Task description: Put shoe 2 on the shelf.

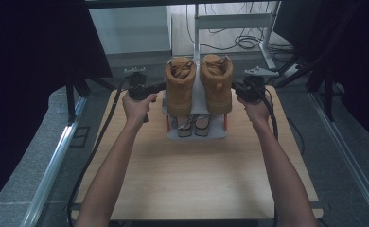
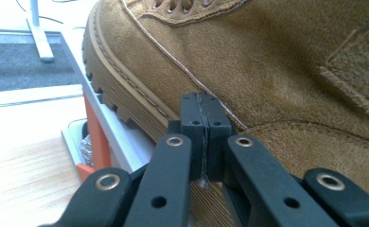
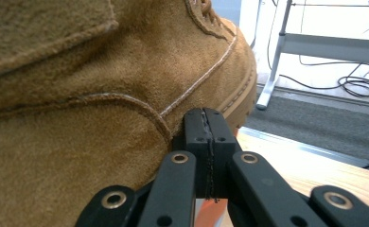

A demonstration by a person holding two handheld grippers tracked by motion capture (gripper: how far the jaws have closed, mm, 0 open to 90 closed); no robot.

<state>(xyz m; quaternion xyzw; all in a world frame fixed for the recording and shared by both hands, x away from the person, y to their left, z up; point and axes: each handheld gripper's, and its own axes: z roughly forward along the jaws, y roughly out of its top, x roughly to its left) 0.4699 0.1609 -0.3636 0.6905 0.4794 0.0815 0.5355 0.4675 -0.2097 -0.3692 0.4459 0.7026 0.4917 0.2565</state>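
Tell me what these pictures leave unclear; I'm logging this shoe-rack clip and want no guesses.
- Sandals on the lower shelf, high view: mostly hidden under the upper shelf and the boots.
- Left boot, left gripper view: heel and top cut off by the frame.
- Right boot, right gripper view: heel cut off by the frame.
- Rack legs, high view: too small to tell.

— what colour are the boots (image 1: pixel 197 84)?
— tan suede, pale stitching, ridged tan soles.
— and my grippers?
— my left gripper (image 2: pixel 205 139) and right gripper (image 3: pixel 206 142) are black; the rack (image 1: pixel 197 130) is grey, with orange posts.
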